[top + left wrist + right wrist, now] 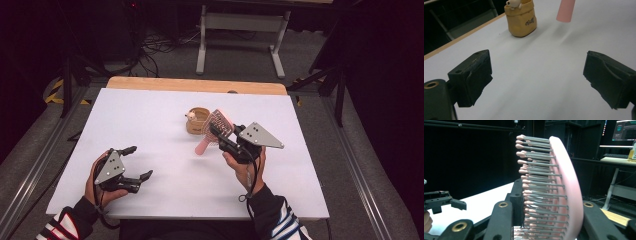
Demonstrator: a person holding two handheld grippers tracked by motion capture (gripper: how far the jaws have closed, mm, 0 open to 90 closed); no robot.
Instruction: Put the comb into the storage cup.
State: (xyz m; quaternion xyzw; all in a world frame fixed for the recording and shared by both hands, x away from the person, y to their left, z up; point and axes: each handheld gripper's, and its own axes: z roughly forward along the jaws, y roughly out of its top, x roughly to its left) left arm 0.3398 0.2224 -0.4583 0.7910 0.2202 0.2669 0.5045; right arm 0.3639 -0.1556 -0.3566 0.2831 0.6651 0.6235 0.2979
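Pink plastic hairbrush is being held aloft over the worktop by the right gripper, its fingers clamped across the bristled head, handle angled down beside the tan cup-shaped holder. The left gripper is being kept near the worktop's front edge, fingers spread wide with nothing between them. Transfer step is judged in hand; next, the handle probably needs lowering into the holder's mouth.

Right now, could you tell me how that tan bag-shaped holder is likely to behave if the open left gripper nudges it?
The tan bag-shaped holder looks small and hollow, so probably light and apt to slide on the smooth white table. Its broad flat base suggests a low push won't tip it, though a high one might.
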